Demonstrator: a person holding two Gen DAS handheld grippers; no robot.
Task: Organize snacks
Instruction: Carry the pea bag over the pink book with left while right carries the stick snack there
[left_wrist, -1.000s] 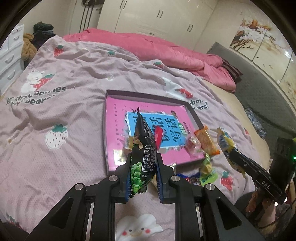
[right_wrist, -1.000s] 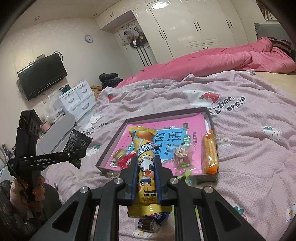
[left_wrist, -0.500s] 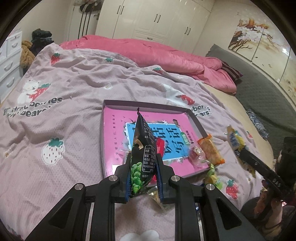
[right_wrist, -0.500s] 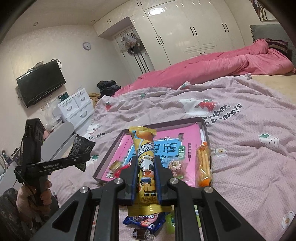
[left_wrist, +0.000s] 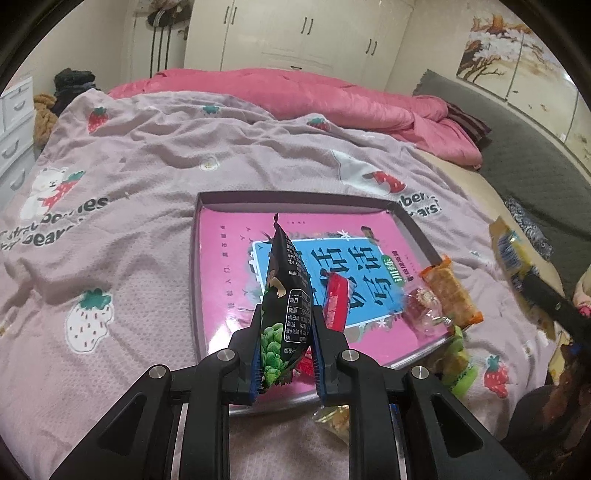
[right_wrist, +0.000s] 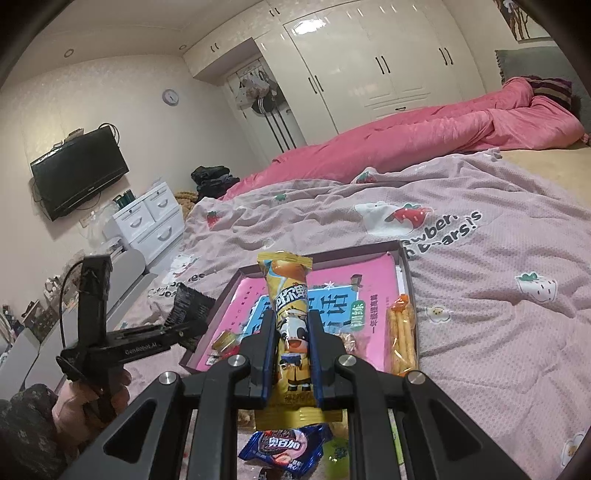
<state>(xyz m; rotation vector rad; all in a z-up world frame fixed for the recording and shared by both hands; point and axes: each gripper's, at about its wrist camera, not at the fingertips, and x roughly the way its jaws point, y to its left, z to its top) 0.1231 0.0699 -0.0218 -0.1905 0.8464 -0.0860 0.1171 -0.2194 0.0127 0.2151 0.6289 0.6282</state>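
Over the shallow pink-lined tray (left_wrist: 413, 225) on the bed, left tongs (left_wrist: 284, 332), pinching a black pea-snack packet (left_wrist: 286, 291), have advanced closer. Only the right view shows right tongs (right_wrist: 291, 347) pinching a yellow cartoon-cow wrapper (right_wrist: 290, 306).

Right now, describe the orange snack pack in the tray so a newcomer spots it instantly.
On the lilac strawberry bedspread lies a shallow tray lined with a pink book. Along its right wall lies the orange pack: long, clear-fronted, showing pale biscuit sticks, unlike the small crinkly candies beside it.
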